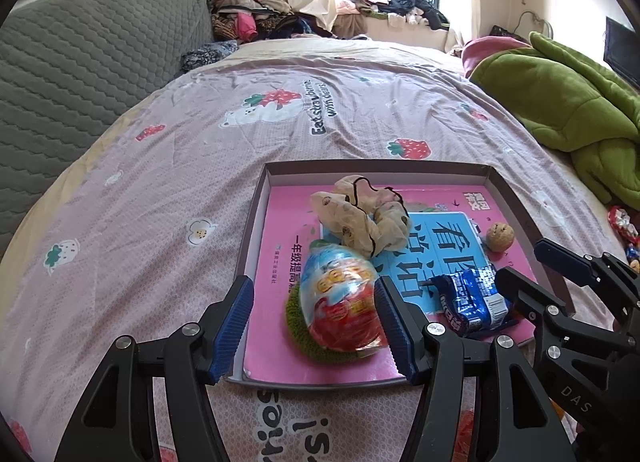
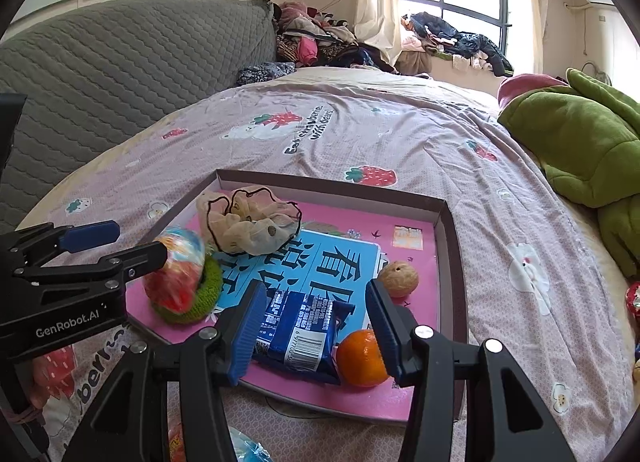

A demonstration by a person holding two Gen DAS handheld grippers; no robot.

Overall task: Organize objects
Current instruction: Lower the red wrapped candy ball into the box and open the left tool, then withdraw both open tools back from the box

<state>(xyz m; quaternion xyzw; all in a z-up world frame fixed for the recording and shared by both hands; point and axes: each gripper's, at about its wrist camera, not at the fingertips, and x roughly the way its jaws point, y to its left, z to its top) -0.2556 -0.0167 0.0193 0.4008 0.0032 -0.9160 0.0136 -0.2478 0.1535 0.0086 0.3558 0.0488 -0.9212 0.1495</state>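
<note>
A shallow box tray (image 1: 256,222) on the bed holds a pink book (image 1: 276,262). My left gripper (image 1: 314,282) stands open around a foil-wrapped egg toy (image 1: 340,302) that rests on a green scrunchie (image 1: 296,322); its left pad is clear of the egg. Behind lie a beige scrunchie (image 1: 364,218) and a walnut (image 1: 500,236). My right gripper (image 2: 316,286) hovers open over a blue snack packet (image 2: 298,334) and an orange (image 2: 360,358) at the tray's near edge. The orange sits by the right pad. Neither is pinched.
A green blanket (image 1: 560,102) is heaped on the right of the bed, with loose wrapped sweets (image 1: 622,222) below it. A grey quilted headboard (image 1: 80,62) runs along the left. Clothes (image 1: 256,14) are piled at the far end. Strawberry-print sheet (image 1: 160,202) lies left of the tray.
</note>
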